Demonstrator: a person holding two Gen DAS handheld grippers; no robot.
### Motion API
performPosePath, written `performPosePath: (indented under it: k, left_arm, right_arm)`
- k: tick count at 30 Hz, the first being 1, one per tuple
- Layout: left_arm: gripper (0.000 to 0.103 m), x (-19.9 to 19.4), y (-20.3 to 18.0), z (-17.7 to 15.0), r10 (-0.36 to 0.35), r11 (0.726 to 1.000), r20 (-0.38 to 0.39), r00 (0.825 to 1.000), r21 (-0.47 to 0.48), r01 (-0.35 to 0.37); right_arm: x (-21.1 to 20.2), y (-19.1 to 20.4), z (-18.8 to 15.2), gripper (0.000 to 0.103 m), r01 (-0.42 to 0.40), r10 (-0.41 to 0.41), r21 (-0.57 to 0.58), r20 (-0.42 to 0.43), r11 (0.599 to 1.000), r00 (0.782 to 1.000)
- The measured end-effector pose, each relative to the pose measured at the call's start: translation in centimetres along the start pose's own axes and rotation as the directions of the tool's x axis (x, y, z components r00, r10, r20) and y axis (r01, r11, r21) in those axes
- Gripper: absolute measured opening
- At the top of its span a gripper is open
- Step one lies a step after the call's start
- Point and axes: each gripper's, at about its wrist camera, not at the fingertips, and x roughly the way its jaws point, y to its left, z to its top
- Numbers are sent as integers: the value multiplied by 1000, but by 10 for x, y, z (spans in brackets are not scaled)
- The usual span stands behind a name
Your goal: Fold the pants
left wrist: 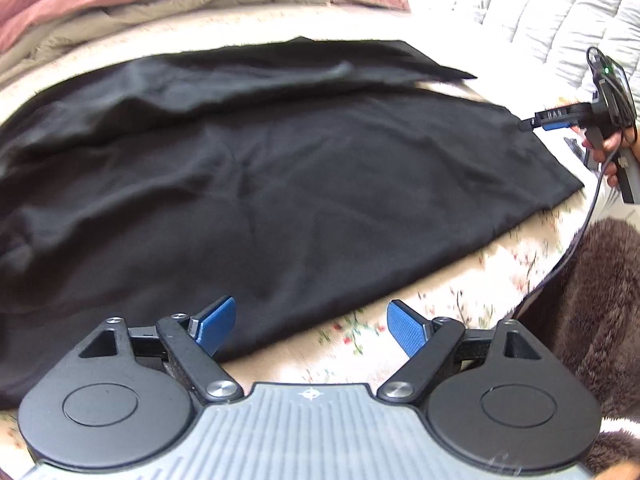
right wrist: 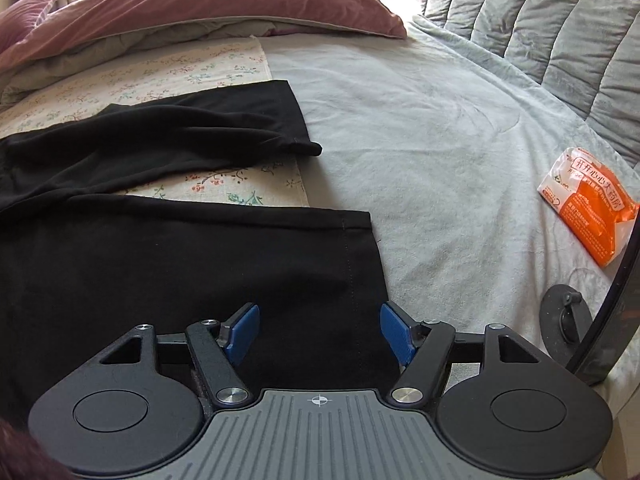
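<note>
So we've got the black pants [right wrist: 160,264] lying flat on the bed [right wrist: 440,140], long axis running left to right, hems at the right end, legs split in a V. Plain matte fabric, few wrinkles. Left gripper [left wrist: 310,326] and right gripper [right wrist: 318,330] both spread open, holding nothing.

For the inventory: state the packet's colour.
Orange and white packet, clearest in the right wrist view.
</note>
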Motion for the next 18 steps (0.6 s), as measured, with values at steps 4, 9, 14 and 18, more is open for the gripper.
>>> performPosePath:
  k: [4,9,14,18]
  left_arm:
    - [95,-26,8,47,35,999,90,995,7,-35]
    - [95,-31,2,153,49,993,186,981,94,-67]
    - [95,3,-10,255,-79,991,216,973,123,53]
    - [95,57,-22,313,-146,985,178,973,121,126]
  right_arm:
    - [-25,11,27,87,-46,41,41,115,998,992]
    - [-27,25,67,87,-111,84,131,201,985,976]
    - [-7,21,84,87,-191,129,265,236,945,963]
    - [18,1,85,87,-268,176,379,260,886,950]
